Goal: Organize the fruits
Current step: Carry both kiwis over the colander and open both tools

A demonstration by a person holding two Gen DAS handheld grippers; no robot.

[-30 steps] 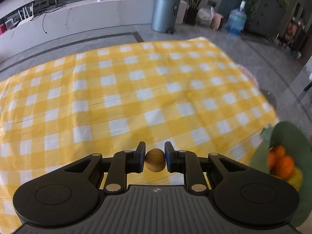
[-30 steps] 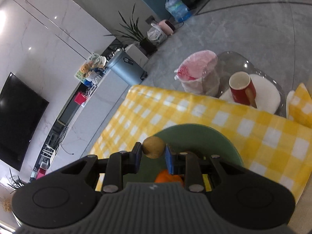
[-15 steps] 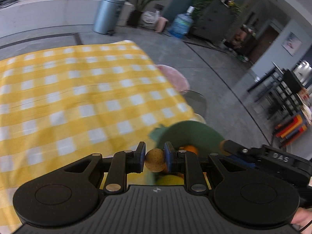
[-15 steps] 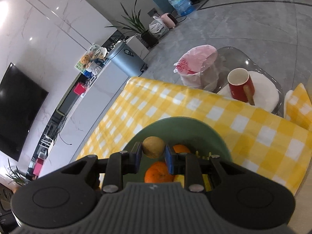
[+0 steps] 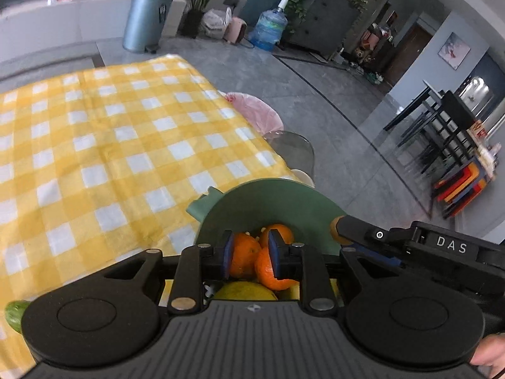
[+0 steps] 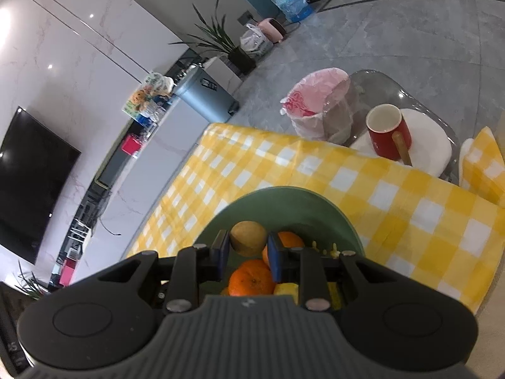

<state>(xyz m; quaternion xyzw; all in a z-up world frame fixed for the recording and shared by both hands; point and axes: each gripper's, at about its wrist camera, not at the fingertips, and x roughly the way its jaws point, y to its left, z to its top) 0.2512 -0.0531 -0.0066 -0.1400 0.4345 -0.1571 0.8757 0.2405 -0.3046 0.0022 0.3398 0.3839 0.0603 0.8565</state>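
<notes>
A green bowl [image 5: 271,202] [image 6: 284,205] stands near the table's right edge with several oranges [image 5: 246,259] [image 6: 251,278] and a yellow fruit [image 5: 246,290] inside. My left gripper [image 5: 251,254] hangs just above the oranges. Its jaws are opening and nothing is between them. My right gripper [image 6: 247,249] hovers over the bowl, shut on a small round brown fruit [image 6: 247,238]. In the left wrist view the right gripper [image 5: 339,230] comes in from the right, with the brown fruit [image 5: 335,229] at its tip by the bowl's rim.
The yellow checked tablecloth [image 5: 94,142] stretches left of the bowl. A green item [image 5: 12,312] lies at the near left. Past the table edge stand a red mug [image 6: 389,132] on a clear chair and a pink-bagged bin [image 6: 315,104].
My left gripper swung right from the cloth to above the bowl, and the brown fruit it held is gone from its jaws. The right gripper kept its fruit and barely moved.
</notes>
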